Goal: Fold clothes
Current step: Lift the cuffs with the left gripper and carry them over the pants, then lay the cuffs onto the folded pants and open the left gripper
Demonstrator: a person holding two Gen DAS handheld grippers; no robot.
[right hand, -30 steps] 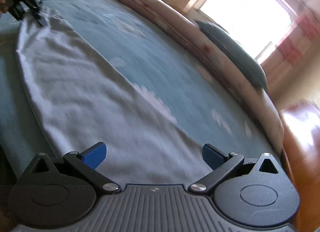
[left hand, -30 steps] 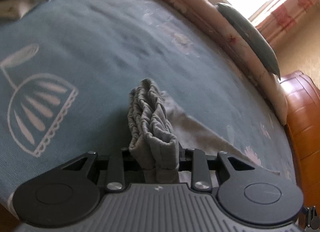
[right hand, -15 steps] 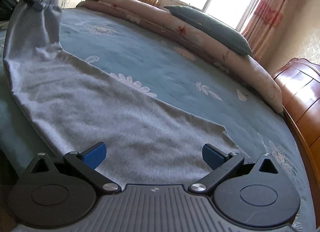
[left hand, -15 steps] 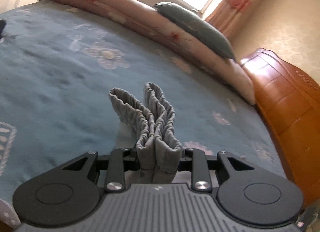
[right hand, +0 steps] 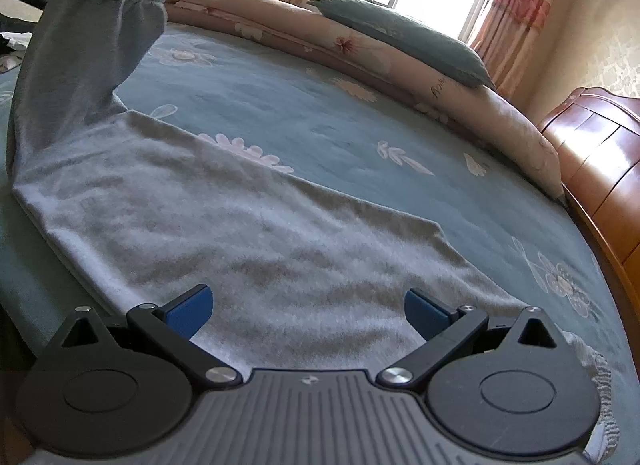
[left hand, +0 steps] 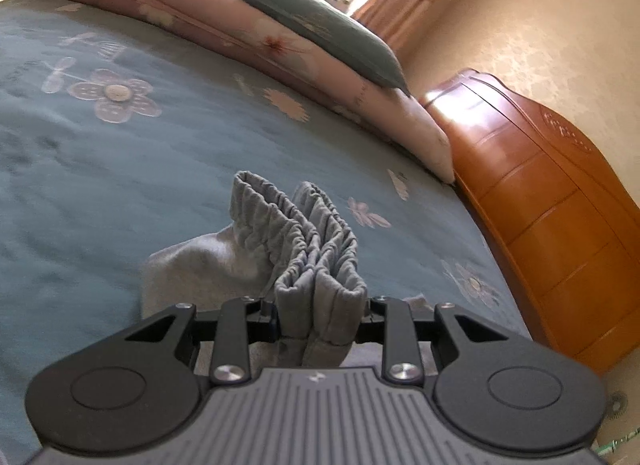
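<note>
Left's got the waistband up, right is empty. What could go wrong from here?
1. The left gripper pinches only a bunch of the waistband of the grey trousers; layers may slip out as it carries over.
2. The right gripper hovers open over the cloth, pinning nothing, so the lower part may drag across the bed cover and the fold land crooked.

- The left gripper now holds the grey trousers' waistband higher above the bed than a second ago.
- In the right wrist view, that lifted end rises and hangs steeper, folding back toward the flat part.
</note>
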